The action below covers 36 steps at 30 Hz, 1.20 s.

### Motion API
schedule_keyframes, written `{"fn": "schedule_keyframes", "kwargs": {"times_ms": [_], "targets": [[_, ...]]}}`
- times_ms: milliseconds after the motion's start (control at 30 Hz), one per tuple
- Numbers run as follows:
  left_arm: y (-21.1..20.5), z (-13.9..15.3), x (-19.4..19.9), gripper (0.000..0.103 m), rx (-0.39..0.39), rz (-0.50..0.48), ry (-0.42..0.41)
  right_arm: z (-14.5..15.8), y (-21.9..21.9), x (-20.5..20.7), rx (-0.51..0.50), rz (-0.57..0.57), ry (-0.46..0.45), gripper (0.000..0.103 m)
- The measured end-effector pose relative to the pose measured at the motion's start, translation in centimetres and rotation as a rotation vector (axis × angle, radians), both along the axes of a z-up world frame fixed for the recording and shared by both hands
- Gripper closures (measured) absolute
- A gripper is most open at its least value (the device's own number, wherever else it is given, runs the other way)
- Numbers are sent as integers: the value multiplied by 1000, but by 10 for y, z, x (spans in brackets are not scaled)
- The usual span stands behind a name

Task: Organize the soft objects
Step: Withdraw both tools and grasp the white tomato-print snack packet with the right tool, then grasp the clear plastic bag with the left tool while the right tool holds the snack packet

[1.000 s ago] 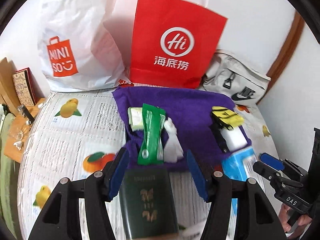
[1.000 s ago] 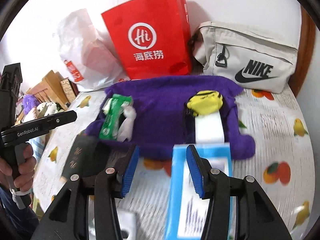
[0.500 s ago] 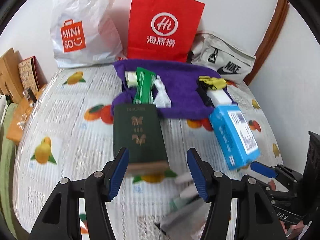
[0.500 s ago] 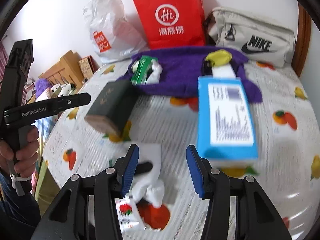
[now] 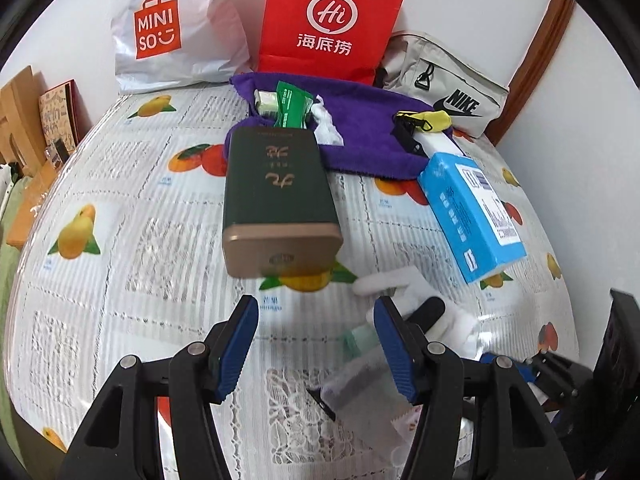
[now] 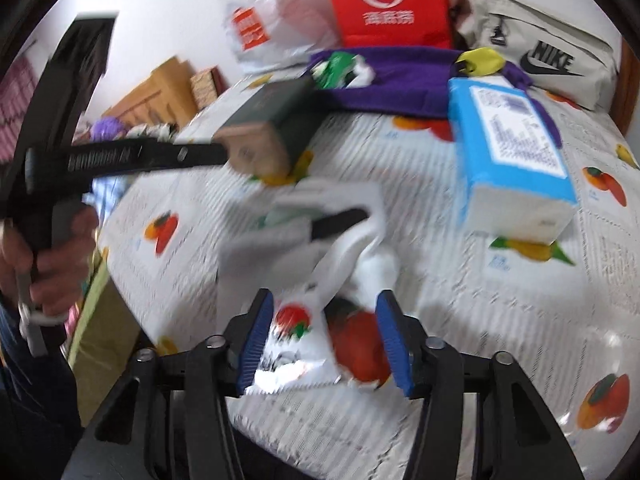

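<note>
A purple cloth (image 5: 360,128) lies at the back of the table with a green packet (image 5: 290,106), white tissue (image 5: 326,124) and a yellow item (image 5: 426,120) on it. A dark green box (image 5: 276,196) and a blue box (image 5: 470,212) lie in front of it. A heap of white soft items and small packets (image 6: 320,248) lies near the front edge. My left gripper (image 5: 316,340) is open and empty, just left of the heap. My right gripper (image 6: 324,340) is open above a white strawberry-print packet (image 6: 296,332).
A red paper bag (image 5: 332,20), a white Miniso bag (image 5: 172,28) and a beige Nike bag (image 5: 448,84) stand at the back wall. Cardboard boxes (image 5: 24,120) sit off the table's left edge. The tablecloth (image 5: 120,240) has fruit prints.
Both grippers have pulled back from the purple cloth toward the front of the table. The green and blue boxes now lie farther ahead, and the heap of white items has come into view.
</note>
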<state>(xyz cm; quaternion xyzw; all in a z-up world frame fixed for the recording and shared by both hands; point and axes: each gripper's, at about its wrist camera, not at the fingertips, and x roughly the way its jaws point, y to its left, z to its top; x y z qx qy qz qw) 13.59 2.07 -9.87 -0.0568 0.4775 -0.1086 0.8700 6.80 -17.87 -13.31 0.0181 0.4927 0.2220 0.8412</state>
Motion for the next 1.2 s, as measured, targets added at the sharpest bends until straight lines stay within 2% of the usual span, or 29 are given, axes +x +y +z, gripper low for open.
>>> {"fn": "schedule_keyframes", "kwargs": {"times_ms": [300,567,633,667,1000,1200], "targets": [[12,-14,-11,45,-18,22,27,-22,29,-21,-76,59,-21,39],[17,-22,-11,45,-33,27,42,-29,45,-23,-166,68,-81,39],[18,-25,-11,45,-34,27,47,-27,45,-22,-145,74,-82,54],[18,-25,-12,45,-34,27,49,-26,43,-22,-135,72,-78,55],[15,-33,-16,45,-39,19,67,-4,22,-25,-42,36,-132,57],[2,-35,-22,45,-75,-44,67,3,5,-24,5,-10,-140,56]]}}
